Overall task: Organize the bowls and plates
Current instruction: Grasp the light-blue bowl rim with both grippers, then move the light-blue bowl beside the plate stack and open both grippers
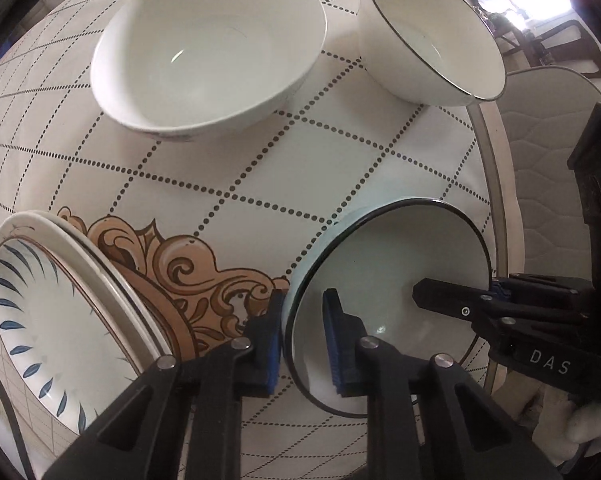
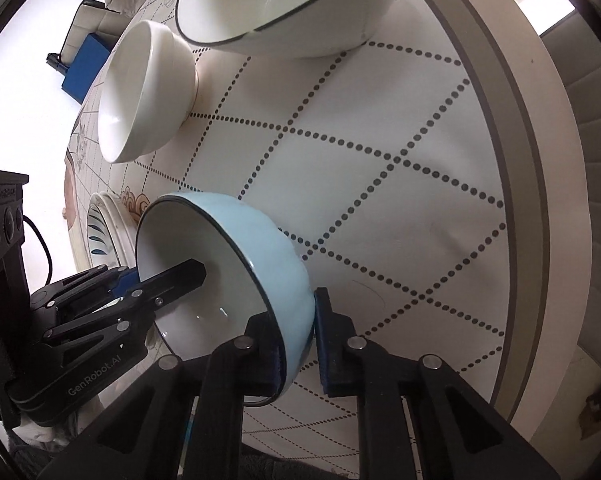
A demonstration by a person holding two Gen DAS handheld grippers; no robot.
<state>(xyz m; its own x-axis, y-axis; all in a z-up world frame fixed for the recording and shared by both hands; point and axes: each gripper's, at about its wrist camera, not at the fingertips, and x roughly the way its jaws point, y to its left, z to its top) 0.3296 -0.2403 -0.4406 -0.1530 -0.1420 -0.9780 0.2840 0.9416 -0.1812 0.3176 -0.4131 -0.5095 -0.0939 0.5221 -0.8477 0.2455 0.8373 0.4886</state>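
Note:
A light blue bowl (image 1: 388, 280) with a dark rim and white inside sits on the table near its edge; it also shows in the right wrist view (image 2: 268, 248). My left gripper (image 1: 302, 340) straddles its near-left rim, one pad outside and one inside, with a visible gap. My right gripper (image 2: 298, 344) straddles the opposite rim, its pads close on the wall. A large white bowl (image 1: 208, 48) and a dark-rimmed white bowl (image 1: 432, 40) stand farther back. Stacked plates (image 1: 60, 312) with blue leaf marks lie at the left.
The round table (image 2: 380, 160) has a cloth with dotted diamond lines and a brown scroll ornament (image 1: 188, 272). Its rim (image 2: 540, 184) curves along the right. A padded chair (image 1: 548, 152) stands beyond the edge. A blue box (image 2: 86, 68) lies on the floor.

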